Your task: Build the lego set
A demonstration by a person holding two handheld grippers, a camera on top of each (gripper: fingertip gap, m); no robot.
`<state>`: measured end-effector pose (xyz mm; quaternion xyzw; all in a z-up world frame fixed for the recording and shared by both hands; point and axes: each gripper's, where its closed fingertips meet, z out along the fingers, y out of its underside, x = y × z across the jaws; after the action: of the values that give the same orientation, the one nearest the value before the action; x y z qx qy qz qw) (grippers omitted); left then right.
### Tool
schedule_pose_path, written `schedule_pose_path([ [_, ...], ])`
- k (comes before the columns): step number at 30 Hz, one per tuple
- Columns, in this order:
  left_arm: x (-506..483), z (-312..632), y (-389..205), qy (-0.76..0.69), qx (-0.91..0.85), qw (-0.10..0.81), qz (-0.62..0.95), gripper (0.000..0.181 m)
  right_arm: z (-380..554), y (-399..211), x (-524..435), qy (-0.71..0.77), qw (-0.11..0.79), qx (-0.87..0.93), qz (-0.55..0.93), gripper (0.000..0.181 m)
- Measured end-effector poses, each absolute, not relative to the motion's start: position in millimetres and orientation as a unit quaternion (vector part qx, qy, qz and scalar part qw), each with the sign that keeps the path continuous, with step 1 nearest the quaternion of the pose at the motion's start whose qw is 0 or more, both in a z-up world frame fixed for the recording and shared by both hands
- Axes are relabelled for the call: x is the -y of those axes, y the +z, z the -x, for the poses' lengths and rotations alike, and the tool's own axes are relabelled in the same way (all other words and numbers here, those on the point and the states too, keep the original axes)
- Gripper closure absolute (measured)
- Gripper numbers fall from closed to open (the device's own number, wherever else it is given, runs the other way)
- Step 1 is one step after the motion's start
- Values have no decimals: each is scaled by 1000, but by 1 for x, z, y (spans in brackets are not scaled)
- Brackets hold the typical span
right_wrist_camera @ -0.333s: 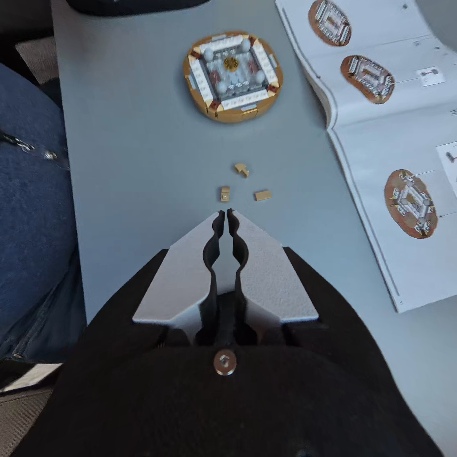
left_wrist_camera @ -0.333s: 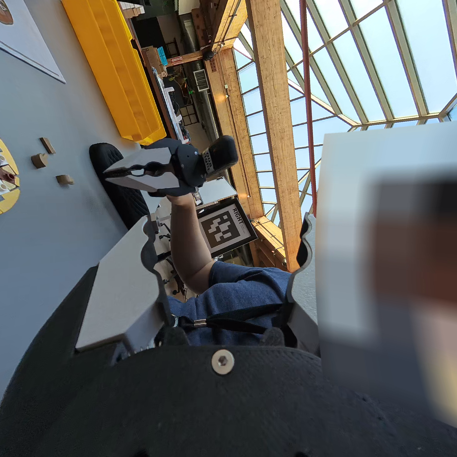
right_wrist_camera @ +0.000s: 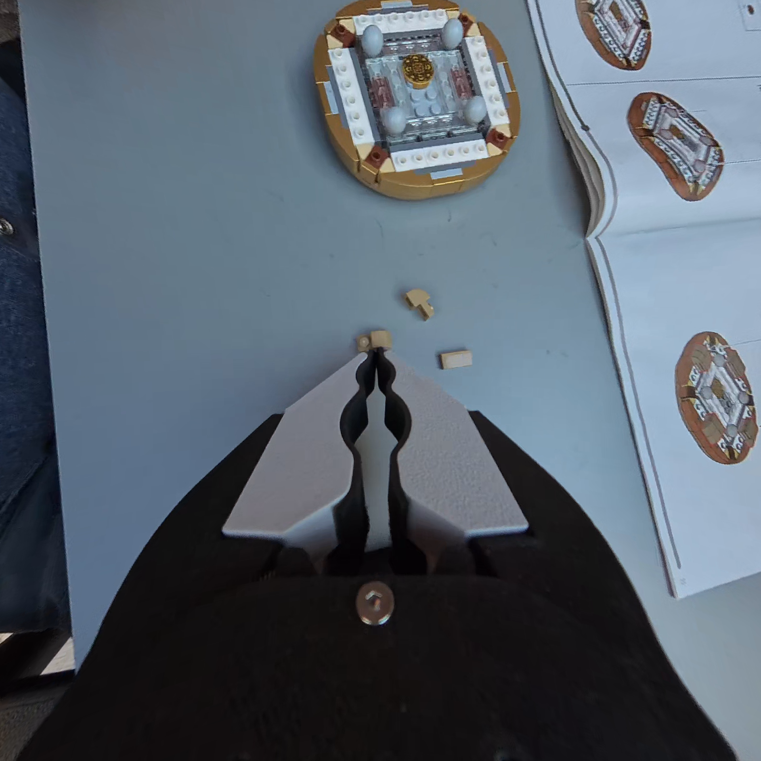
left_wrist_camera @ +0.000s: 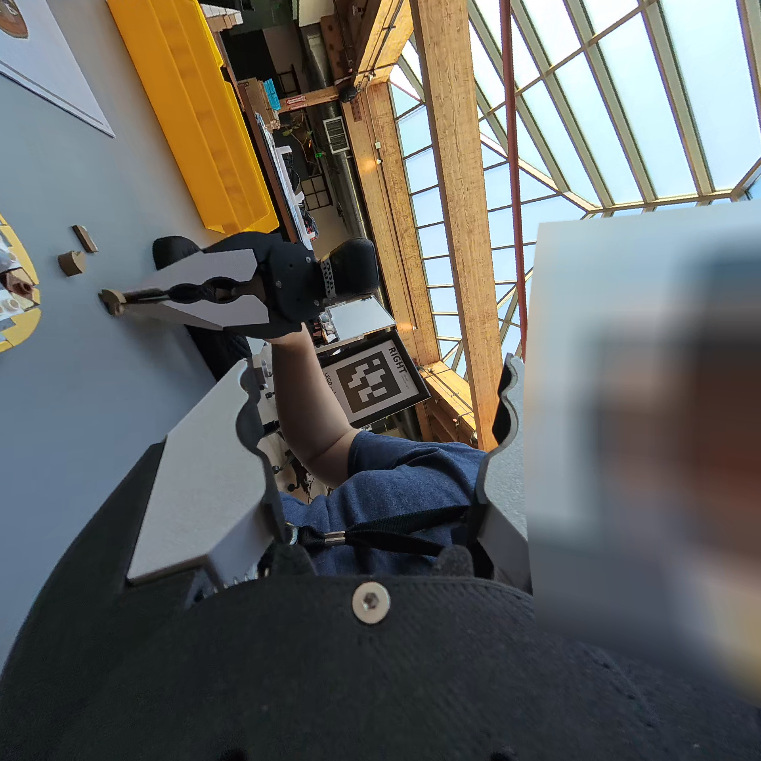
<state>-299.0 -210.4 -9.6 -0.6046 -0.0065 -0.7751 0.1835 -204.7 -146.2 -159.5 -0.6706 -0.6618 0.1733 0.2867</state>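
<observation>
- Left wrist view: the left gripper [left_wrist_camera: 379, 416] is tilted up, away from the grey table [left_wrist_camera: 82, 395], with its fingers spread wide and nothing between them.
- Farther off in this view, the right gripper [left_wrist_camera: 123, 302] has its tips down at the table, closed on a small tan piece [left_wrist_camera: 112, 302].
- Two other tan pieces [left_wrist_camera: 73, 262] [left_wrist_camera: 85, 238] lie near it, and a yellow bin [left_wrist_camera: 193, 111] stands at the far edge of the table.
- Right wrist view: the right gripper [right_wrist_camera: 375, 355] has its fingers almost together, and the tips pinch the near edge of the small tan piece [right_wrist_camera: 374, 341], which sits on the table [right_wrist_camera: 164, 247].
- A curved tan piece [right_wrist_camera: 420, 304] and a flat tan tile [right_wrist_camera: 456, 359] lie just beside it, apart from each other.
- The round lego model [right_wrist_camera: 416, 94], gold rim with white bricks inside, rests farther ahead on the table.
- An open instruction booklet [right_wrist_camera: 667, 288] lies to the right of the model.
</observation>
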Motion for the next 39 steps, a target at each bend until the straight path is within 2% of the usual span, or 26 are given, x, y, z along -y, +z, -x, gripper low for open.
schedule_pose_path([
  [1, 210, 300, -11, -776, 10, 183, 604, 66, 207, -162, 151, 172, 275, 664, 674, 181],
  [4, 210, 302, -12, -778, 11, 184, 601, 68, 218, -162, 165, 179, 256, 669, 674, 181],
  [12, 214, 304, -12, -779, 6, 185, 599, 70, 211, -146, 167, 218, 283, 683, 637, 181],
  [16, 215, 304, -15, -780, 3, 183, 599, 71, 207, -153, 158, 220, 251, 682, 650, 181],
  [20, 212, 307, -19, -773, 7, 192, 605, 72, 221, -159, 151, 180, 288, 699, 629, 181],
  [24, 211, 312, -22, -770, 12, 193, 608, 72, 229, -147, 157, 219, 309, 695, 612, 181],
  [27, 211, 313, -23, -768, 10, 194, 611, 72, 220, -133, 147, 229, 325, 700, 593, 173],
  [29, 211, 313, -23, -768, 8, 193, 611, 72, 218, -133, 146, 241, 309, 718, 576, 163],
  [39, 214, 308, -23, -765, 9, 189, 616, 73, 224, -158, 146, 173, 199, 833, 486, 160],
])
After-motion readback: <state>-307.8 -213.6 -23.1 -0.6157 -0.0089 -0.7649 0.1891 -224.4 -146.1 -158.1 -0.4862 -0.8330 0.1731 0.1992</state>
